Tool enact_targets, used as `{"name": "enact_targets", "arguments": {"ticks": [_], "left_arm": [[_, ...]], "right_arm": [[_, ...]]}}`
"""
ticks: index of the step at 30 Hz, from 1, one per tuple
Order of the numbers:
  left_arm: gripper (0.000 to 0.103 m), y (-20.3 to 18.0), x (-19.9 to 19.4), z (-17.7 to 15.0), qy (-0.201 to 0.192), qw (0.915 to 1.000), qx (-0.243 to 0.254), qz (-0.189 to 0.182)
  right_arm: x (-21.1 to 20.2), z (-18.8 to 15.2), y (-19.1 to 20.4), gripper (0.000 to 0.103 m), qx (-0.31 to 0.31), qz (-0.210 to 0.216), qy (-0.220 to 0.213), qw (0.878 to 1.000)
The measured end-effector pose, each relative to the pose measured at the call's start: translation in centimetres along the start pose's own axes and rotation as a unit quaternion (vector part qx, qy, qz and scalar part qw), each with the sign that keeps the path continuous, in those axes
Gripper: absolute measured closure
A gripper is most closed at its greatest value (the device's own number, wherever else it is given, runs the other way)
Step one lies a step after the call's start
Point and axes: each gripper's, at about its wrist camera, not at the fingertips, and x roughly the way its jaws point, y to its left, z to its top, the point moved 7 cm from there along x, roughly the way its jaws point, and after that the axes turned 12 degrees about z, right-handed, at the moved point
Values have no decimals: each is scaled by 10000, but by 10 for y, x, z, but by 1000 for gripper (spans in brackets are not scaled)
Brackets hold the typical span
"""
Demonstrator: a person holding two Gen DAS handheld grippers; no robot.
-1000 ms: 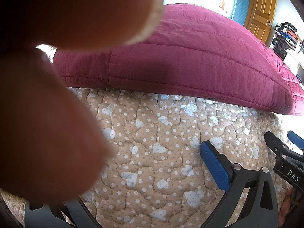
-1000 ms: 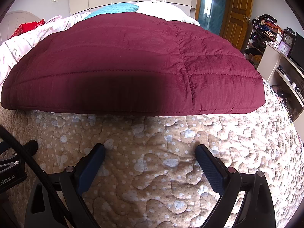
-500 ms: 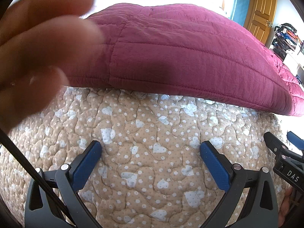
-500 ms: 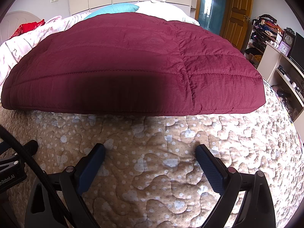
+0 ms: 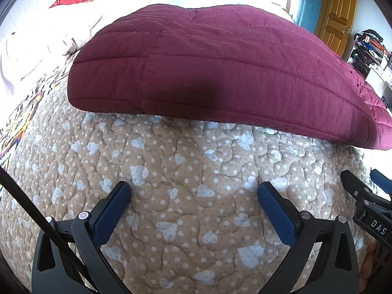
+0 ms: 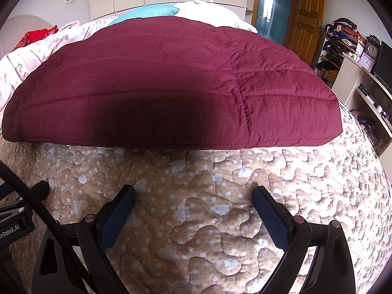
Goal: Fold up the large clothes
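A large maroon quilted garment (image 5: pixel 220 61) lies flat on the bed, its near hem facing me; it also shows in the right wrist view (image 6: pixel 171 80). My left gripper (image 5: pixel 193 193) is open and empty, low over the beige heart-print bedspread (image 5: pixel 183 171), short of the hem. My right gripper (image 6: pixel 193 196) is open and empty, also over the bedspread (image 6: pixel 294 183) short of the hem. The right gripper's tip shows at the right edge of the left wrist view (image 5: pixel 362 196).
Pink-white bedding (image 6: pixel 36 54), a red cloth (image 6: pixel 34 36) and a teal pillow (image 6: pixel 147 12) lie behind the garment. A wooden door (image 6: pixel 306 17) and cluttered shelves (image 6: pixel 362 73) stand to the right. A black cable (image 5: pixel 36 220) crosses the lower left.
A hand that covered the left wrist camera has moved away to the left and out of view. Both grippers and the garment have stayed put.
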Motion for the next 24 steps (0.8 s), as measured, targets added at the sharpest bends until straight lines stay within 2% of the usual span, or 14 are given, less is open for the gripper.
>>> {"name": "enact_targets", "arguments": {"ticks": [10, 12, 14, 16, 19, 24], "left_arm": [[0, -2, 3, 11, 256, 9996, 14, 83], [0, -2, -3, 13, 174, 9996, 108, 184], [2, 2, -17, 14, 27, 9985, 320, 438], [2, 7, -44, 19, -361, 9966, 381, 628], [2, 14, -87, 24, -797, 9949, 313, 533], [2, 18, -136, 21, -1020, 9941, 132, 332]], "right_arm": [[1, -1, 4, 4, -19, -23, 14, 10000], [0, 0, 4, 4, -15, 82, 55, 9999], [-8, 2, 4, 7, -66, 102, 88, 9999], [-27, 6, 6, 10, -113, 45, -81, 9999], [-57, 11, 15, 9, -181, -7, -370, 9992], [-92, 10, 33, 9, -296, -132, -651, 9974]]}}
